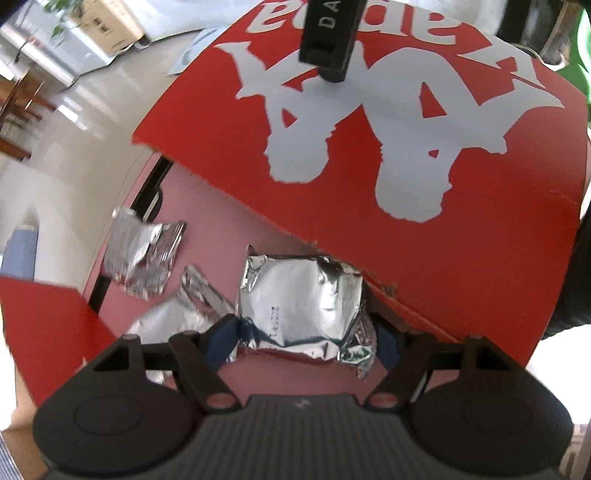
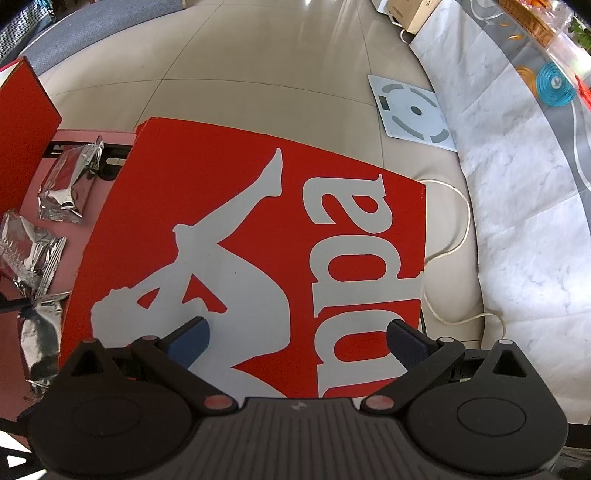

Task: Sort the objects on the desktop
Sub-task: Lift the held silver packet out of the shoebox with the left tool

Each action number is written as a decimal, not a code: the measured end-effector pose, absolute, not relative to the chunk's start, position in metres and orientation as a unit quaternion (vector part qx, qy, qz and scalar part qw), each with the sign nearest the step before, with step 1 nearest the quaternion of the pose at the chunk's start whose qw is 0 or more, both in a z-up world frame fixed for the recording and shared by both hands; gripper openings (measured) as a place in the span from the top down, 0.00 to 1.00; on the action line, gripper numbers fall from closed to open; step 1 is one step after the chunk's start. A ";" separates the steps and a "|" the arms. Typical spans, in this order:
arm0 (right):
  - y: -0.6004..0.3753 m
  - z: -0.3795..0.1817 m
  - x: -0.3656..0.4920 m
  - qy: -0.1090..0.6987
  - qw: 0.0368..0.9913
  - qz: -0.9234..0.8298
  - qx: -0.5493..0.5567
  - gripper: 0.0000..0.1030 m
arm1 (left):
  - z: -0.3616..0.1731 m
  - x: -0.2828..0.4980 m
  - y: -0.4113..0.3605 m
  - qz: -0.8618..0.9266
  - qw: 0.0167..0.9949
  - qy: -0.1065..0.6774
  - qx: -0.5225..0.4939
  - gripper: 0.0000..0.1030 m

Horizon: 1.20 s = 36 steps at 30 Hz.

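Note:
A crumpled silver foil packet [image 1: 303, 295] sits between the blue pads of my left gripper [image 1: 304, 341], which is shut on it just above the pink tabletop [image 1: 229, 229]. Two more foil packets [image 1: 144, 254] [image 1: 173, 321] lie to its left. A red box lid [image 1: 388, 166] with a white logo hangs tilted over the packet's far side. In the right wrist view, my right gripper [image 2: 299, 341] is open over the same lid [image 2: 258, 221], with nothing between its fingers. That view also has foil packets [image 2: 70, 181] [image 2: 26, 251] left of the lid.
A red box wall [image 2: 22, 140] stands at the table's left side. Beyond the table is tiled floor [image 2: 258, 55] with a white scale [image 2: 413, 110], a white cable [image 2: 458, 236], a marble-patterned cloth [image 2: 517, 184] and a cardboard box [image 1: 107, 26].

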State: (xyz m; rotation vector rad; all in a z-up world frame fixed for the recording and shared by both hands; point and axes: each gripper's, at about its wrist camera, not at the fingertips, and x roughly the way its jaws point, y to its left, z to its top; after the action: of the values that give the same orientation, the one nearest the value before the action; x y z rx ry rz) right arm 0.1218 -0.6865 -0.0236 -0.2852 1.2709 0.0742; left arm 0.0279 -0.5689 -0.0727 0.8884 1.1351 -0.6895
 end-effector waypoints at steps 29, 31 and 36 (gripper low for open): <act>-0.682 -0.022 0.120 0.590 0.796 0.024 -0.134 0.01 | -0.058 -0.024 -0.509 -0.172 0.794 0.533 0.236 0.27; -0.681 -0.022 0.120 0.590 0.796 0.023 -0.133 0.01 | -0.057 -0.023 -0.509 -0.168 0.797 0.533 0.229 0.26; -0.675 -0.021 0.116 0.589 0.796 0.036 -0.135 0.01 | -0.060 -0.028 -0.514 -0.154 0.803 0.525 0.236 0.14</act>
State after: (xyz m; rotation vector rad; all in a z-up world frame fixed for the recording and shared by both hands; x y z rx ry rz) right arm 0.1163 -0.6751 -0.0214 -0.2893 1.2646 0.0771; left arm -0.0282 -0.5143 -0.0605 0.5064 1.1246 -0.3309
